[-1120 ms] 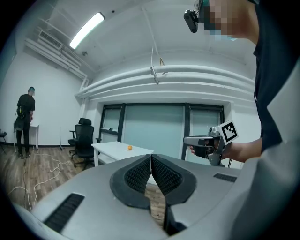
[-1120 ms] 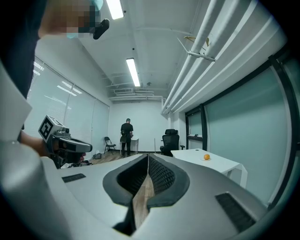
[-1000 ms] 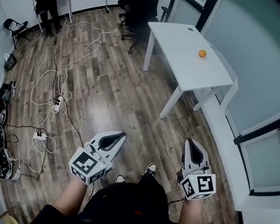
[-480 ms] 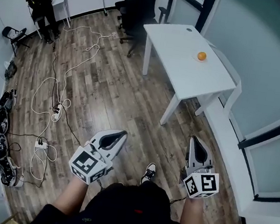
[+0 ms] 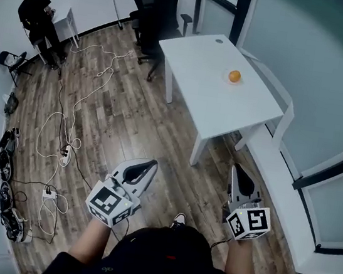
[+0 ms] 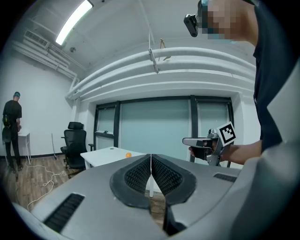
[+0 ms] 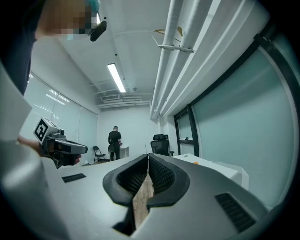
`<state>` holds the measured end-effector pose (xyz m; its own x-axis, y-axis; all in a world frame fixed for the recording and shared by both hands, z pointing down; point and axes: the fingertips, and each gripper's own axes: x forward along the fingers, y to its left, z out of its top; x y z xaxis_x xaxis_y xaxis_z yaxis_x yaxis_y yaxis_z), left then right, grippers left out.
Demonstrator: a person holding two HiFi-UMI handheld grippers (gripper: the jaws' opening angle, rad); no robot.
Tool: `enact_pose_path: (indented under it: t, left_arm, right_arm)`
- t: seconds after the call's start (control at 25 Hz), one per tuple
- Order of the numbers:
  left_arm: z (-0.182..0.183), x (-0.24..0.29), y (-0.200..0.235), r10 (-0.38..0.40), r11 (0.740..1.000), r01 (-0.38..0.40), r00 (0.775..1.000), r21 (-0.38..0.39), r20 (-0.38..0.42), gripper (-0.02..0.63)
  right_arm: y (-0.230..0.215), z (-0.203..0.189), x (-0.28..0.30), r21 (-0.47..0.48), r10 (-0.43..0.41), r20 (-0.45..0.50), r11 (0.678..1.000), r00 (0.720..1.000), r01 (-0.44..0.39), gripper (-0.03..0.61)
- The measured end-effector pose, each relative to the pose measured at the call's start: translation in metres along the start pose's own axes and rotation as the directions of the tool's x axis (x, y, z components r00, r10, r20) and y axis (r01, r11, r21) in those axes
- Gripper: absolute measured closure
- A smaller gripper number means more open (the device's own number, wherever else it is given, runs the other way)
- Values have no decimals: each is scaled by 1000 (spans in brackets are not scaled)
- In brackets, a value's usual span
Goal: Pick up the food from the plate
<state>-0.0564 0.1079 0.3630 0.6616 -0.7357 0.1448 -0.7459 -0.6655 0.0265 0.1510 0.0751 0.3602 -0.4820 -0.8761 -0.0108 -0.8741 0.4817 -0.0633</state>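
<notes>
A small orange food item (image 5: 234,76) lies on the far part of a white table (image 5: 202,99); I cannot make out a plate under it. Both grippers are held over the wooden floor, well short of the table. My left gripper (image 5: 150,162) points toward the table, jaws shut and empty. My right gripper (image 5: 236,169) is also shut with nothing in it. In the left gripper view the jaws (image 6: 151,157) meet, with the orange item (image 6: 128,154) far beyond them. The right gripper view shows its closed jaws (image 7: 148,159) and the orange item (image 7: 196,162) small on the table.
Black office chairs (image 5: 157,1) stand behind the table. White and black cables (image 5: 67,112) and power strips trail over the floor at left. A person (image 5: 35,14) stands at a small desk far back left. A low white ledge (image 5: 279,180) runs along the windows at right.
The table and the orange item have come closer and lower in the head view as I walk toward them. Both grippers keep the same shut pose in front of me.
</notes>
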Motion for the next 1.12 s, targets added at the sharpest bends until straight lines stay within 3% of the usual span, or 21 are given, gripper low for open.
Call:
enact_pose_path:
  t: [0.24,0.64,0.88,1.12]
  left_arm:
    - [5,62,-3,-6,1000,6,1000,11,-22,591]
    - [-2,133,18,-45,999,45,998,-2,-41,591]
    - [0,192,49,-102,995,101,994,-14,-29,591]
    - [9,251,107,-153,988,153,988,-8,-34,591]
  right_arm:
    - [-56,-7,22,-1,22,-18,1000,1000,-22,552]
    - [-110,-28,55,22,-24,-77,999,997,26,552]
    - [-147,-31,92,0,-70,-89,998,994,70,552]
    - [-179,-28,158,-8,-127,-109,992,986,127,552]
